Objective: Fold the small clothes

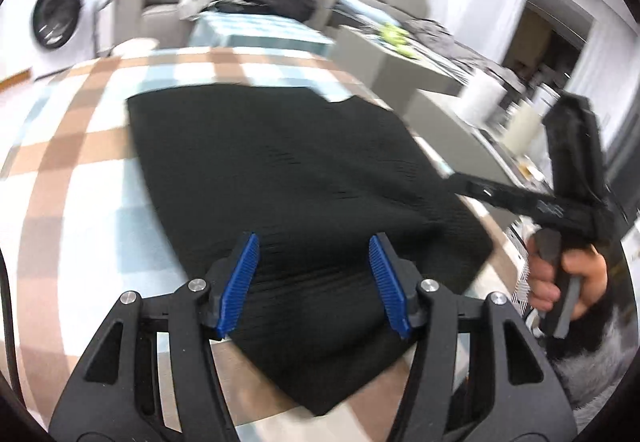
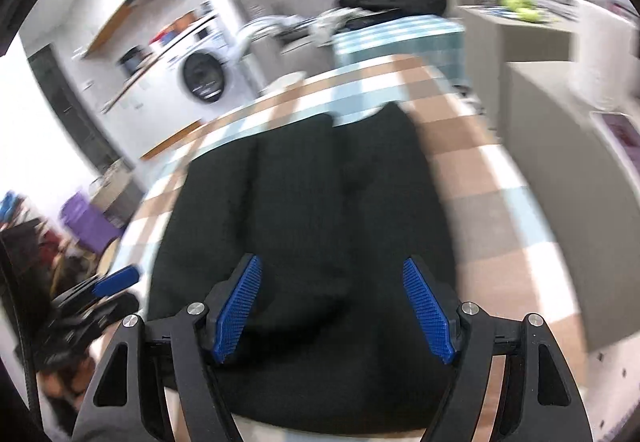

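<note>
Left wrist view: the left gripper (image 1: 314, 284) hovers with its blue pads (image 1: 239, 284) spread and nothing pinched between them; the black garment (image 1: 304, 177) lies flat on the checked tablecloth (image 1: 80, 145), directly ahead of and beneath the jaws. To the right of this tool, a hand (image 1: 568, 278) holds the right gripper's handle. In the right wrist view, the right gripper (image 2: 334, 310) is likewise spread wide and empty, with the same garment straight ahead below its fingers (image 2: 428, 310). Judgement: a fold appears to have just been laid down and released, so the step in hand is repositioning. The next move calls for lowering each tool to a near edge, pinching one layer of cloth, and carrying it over evenly.
</note>
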Motion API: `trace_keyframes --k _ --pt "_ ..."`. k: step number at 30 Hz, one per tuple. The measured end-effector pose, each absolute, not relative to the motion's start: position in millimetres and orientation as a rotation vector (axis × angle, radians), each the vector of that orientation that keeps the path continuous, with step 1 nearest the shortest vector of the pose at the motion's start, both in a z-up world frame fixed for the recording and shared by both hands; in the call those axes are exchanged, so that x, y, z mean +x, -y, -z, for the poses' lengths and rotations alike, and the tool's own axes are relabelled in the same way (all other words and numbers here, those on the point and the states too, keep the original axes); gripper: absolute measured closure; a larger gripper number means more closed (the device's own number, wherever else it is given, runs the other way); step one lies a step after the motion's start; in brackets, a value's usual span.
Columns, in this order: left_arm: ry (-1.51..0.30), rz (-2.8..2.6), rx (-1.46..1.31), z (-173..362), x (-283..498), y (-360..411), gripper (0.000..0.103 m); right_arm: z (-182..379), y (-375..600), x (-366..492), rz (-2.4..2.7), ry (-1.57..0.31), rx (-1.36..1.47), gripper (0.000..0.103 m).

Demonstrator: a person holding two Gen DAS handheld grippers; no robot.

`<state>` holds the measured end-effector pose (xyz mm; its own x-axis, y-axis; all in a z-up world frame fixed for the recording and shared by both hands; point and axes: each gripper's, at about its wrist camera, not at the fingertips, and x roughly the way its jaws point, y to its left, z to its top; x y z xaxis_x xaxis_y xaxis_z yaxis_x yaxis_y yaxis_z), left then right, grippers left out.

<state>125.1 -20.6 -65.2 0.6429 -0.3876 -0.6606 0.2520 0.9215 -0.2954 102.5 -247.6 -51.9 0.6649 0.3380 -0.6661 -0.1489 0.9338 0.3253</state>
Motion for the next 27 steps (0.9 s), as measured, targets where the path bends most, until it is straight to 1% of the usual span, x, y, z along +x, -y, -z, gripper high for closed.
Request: trace_keyframes --k 3,6,11,14,15,16,17,19,20,24,27 --pt "-0.802 0.317 -0.204 71 126 -3 0.048 55 219 107 -0.399 -0.83 0.205 0.029" --pt "-0.805 0.292 -0.211 75 124 -17 0.048 60 191 106 -0.487 -0.871 0.073 0.029" --pt "-0.816 0.295 -0.216 84 128 -19 0.048 71 171 100 -0.521 -0.888 -0.145 0.029" --pt "-0.819 0.302 -0.215 87 133 -10 0.048 79 167 105 -0.558 -0.884 -0.172 0.029" --pt "-0.819 0.302 -0.215 88 133 -11 0.048 82 165 106 -0.579 -0.874 -0.179 0.031" --pt "-0.819 0.301 -0.216 87 133 -10 0.048 87 160 109 -0.614 -0.87 -0.192 0.05" --pt "-0.817 0.3 -0.219 86 134 -9 0.048 90 154 111 -0.67 -0.885 -0.2 0.078" --pt "-0.811 0.295 -0.223 84 134 -10 0.048 93 149 115 -0.692 -0.917 -0.194 0.094" --pt "-0.807 0.292 -0.224 82 134 -12 0.048 88 148 116 -0.698 -0.916 -0.172 0.097" --pt "-0.794 0.288 -0.231 74 133 -17 0.048 42 159 101 -0.752 -0.863 0.059 0.097" --pt "-0.794 0.293 -0.224 71 134 -15 0.048 36 176 91 -0.745 -0.894 0.277 0.097"
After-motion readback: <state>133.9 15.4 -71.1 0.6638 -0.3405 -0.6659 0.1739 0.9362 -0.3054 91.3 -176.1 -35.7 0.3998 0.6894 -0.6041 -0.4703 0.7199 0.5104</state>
